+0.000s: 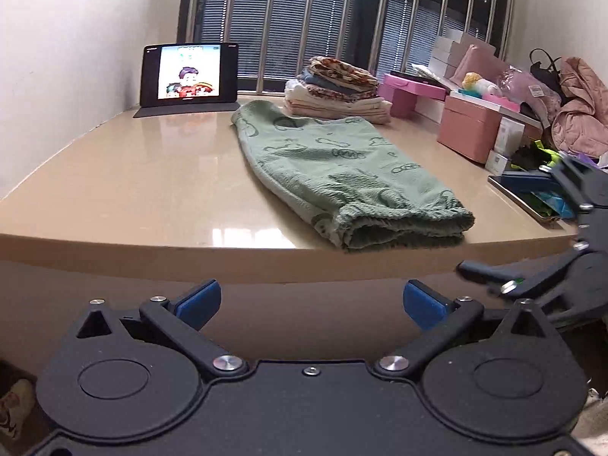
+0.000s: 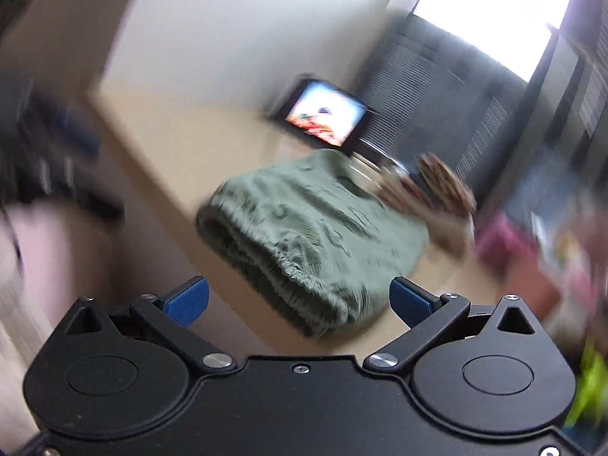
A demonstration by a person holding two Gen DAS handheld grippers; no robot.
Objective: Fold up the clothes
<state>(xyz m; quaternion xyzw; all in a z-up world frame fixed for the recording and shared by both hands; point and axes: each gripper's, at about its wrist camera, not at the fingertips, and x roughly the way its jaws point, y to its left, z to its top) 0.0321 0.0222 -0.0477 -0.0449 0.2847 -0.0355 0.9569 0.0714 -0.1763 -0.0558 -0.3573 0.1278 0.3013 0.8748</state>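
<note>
The left hand-held gripper hangs just short of the near edge of the glossy beige bench, its blue-padded fingers spread wide with nothing between them. Ahead of it and slightly to its right lies the folded green textured cloth with a darker printed pattern, flat on the bench, its thick folded end close to the near edge. Beyond the cloth sits a stack of folded patterned and cream fabrics, and far ahead to the left a black tablet with a lit cartoon screen stands against the wall. Pink boxes crowd the bench to the right. The right hand-held gripper also has its fingers spread and empty; its view is motion-blurred, with the green cloth directly ahead, beyond its fingertips. In the left view it shows at the right edge, beside the bench corner.
</note>
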